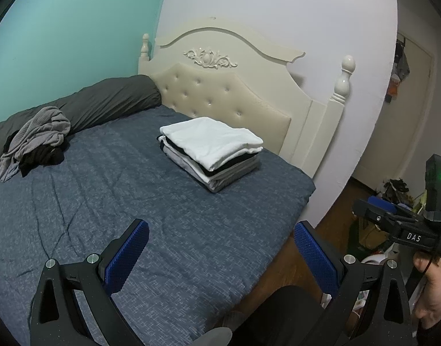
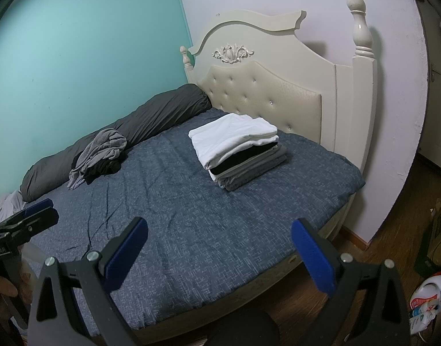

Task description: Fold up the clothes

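A neat stack of folded clothes (image 1: 213, 151) (image 2: 239, 150), white on top with black and grey below, lies on the blue bedspread (image 1: 134, 190) (image 2: 206, 207) near the headboard. An unfolded heap of grey and black clothes (image 1: 36, 141) (image 2: 100, 154) sits at the bed's far left against a dark rolled duvet. My left gripper (image 1: 221, 227) hovers open over the bed's near edge, nothing between its blue pads. My right gripper (image 2: 219, 226) is likewise open and empty above the near edge. Each gripper shows at the side of the other's view.
A cream tufted headboard (image 1: 220, 95) (image 2: 278, 86) with posts backs the bed. The dark grey rolled duvet (image 1: 105, 98) (image 2: 151, 118) runs along the teal wall. Wooden floor (image 2: 393, 230) lies right of the bed, with clutter and bags (image 2: 430, 294) at the far right. A hand (image 1: 433, 288) holds the right gripper.
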Tool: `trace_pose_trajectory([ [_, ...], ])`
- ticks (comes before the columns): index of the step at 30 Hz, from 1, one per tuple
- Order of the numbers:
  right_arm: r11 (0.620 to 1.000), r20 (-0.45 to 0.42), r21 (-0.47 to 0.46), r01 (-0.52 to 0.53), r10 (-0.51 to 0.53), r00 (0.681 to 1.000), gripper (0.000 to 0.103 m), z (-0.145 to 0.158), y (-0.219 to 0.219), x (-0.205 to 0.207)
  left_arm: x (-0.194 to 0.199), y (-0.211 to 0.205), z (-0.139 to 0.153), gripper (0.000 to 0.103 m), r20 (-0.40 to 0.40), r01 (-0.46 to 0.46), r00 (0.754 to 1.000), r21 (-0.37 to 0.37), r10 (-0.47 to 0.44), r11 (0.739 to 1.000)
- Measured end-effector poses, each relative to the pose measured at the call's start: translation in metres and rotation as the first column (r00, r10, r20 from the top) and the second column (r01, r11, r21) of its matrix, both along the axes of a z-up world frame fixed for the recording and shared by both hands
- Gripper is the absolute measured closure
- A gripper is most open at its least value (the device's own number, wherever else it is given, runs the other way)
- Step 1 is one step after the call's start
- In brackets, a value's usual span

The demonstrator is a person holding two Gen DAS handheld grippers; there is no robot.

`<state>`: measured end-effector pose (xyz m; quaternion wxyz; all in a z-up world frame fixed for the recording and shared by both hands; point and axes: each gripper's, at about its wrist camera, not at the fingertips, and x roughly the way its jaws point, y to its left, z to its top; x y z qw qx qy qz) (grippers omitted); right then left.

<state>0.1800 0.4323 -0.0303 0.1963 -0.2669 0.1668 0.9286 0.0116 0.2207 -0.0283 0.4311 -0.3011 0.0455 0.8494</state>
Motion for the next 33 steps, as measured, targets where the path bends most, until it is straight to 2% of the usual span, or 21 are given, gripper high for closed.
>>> trace_pose_trajectory([
  [15, 1.0, 0.004, -0.005, 0.005, -0.005, 1.0, 0.003, -0.002, 0.0, -0.001, -0.013, -0.002, 0.003, 0.0, -0.003, -0.031, 1.0, 0.02, 0.031, 0.999],
  [33, 0.999, -0.009, 0.031, 0.036, -0.036, 0.999, 0.002, -0.002, -0.002, 0.004, -0.008, -0.003, 0.004, 0.0, -0.027, -0.028, 0.999, 0.03, 0.029, 0.999],
])
